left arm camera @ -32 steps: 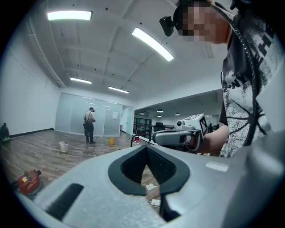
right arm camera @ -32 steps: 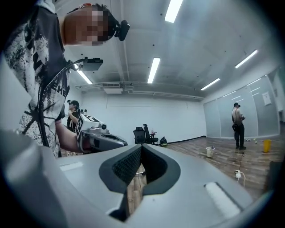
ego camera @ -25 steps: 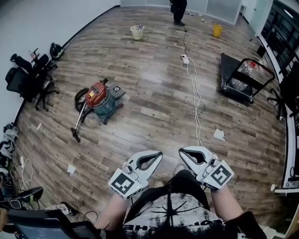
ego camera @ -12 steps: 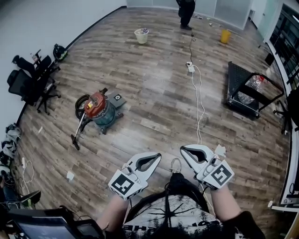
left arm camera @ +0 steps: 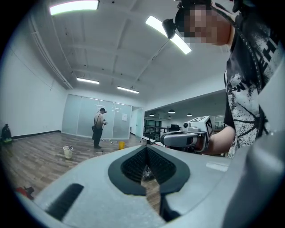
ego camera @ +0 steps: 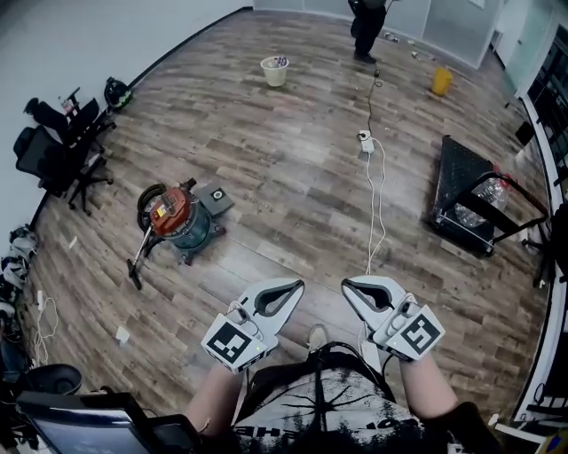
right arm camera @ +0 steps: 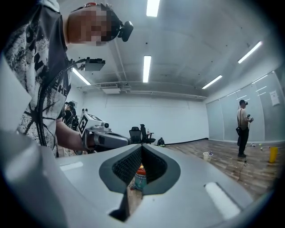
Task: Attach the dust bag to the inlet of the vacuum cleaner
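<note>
The vacuum cleaner [ego camera: 173, 220], a red-topped teal canister with a black hose and floor nozzle, stands on the wooden floor ahead and to the left. Beside it lies a flat grey piece with a round hole [ego camera: 213, 197], possibly the dust bag. My left gripper [ego camera: 298, 285] and right gripper [ego camera: 345, 285] are held side by side in front of my body, both shut and empty, far from the vacuum. In the right gripper view the vacuum [right arm camera: 140, 176] shows small through the jaw gap, with the left gripper [right arm camera: 105, 138] alongside. In the left gripper view the right gripper [left arm camera: 187, 138] shows alongside.
A white cable [ego camera: 374, 199] with a power strip [ego camera: 365, 140] runs across the floor ahead. A black cart [ego camera: 479, 206] stands right, office chairs [ego camera: 60, 146] left. A white bucket [ego camera: 275, 70], a yellow container [ego camera: 441, 82] and a standing person [ego camera: 368, 27] are at the far end.
The view has travelled forward over the floor: the cable and cart have slid nearer, the vacuum lower left. Both grippers keep their place in front of my body, still shut.
</note>
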### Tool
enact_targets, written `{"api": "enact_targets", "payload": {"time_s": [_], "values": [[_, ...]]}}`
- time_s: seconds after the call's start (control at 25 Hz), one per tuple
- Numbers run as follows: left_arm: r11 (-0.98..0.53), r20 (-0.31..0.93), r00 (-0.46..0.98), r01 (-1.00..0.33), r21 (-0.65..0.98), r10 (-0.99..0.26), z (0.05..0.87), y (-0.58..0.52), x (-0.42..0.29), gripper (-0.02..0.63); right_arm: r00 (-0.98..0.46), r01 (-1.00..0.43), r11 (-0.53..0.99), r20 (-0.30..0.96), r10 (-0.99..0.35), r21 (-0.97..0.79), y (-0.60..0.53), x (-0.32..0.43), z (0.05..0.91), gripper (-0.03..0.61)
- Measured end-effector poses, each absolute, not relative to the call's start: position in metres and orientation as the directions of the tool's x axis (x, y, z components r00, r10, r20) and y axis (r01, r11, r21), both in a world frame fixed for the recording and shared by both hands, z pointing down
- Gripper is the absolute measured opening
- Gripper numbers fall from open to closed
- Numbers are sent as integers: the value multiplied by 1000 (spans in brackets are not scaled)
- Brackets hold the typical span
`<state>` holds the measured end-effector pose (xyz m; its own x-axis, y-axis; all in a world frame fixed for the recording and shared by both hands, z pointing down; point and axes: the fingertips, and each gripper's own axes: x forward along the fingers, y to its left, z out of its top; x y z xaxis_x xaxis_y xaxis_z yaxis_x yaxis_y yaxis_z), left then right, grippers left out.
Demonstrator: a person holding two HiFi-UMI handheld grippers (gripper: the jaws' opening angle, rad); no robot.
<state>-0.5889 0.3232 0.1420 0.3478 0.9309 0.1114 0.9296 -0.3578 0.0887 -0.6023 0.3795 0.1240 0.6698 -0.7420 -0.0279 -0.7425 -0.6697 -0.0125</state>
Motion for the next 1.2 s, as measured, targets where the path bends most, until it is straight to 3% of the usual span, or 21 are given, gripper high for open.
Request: {"api": "enact_targets", "payload": {"time_s": [0.32,0.48,0.6,1.04,1.2], "values": [[-425,48,423,903,61,905,131,344,-550,-2,631,-776,-630,-27,-775,-27,400,-567,128,3],[-435,106,425,895,95,899,143,343,-531,-2,632,-775,-632,-31,-775,-15,403,-543,130,3],[-426,77,420,900,89,904,143,345,-508,-2,636,-772,-636,-40,-771,-7,402,-520,128,3],[-377,79,370,921,97,925,135,322,-370,-2,651,-759,-651,-3,-759,6,376,-384,116,3],[-354,11,354,934,49,935,115,312,-322,-2,648,-762,-648,5,-762,15,358,-338,105,3]]}}
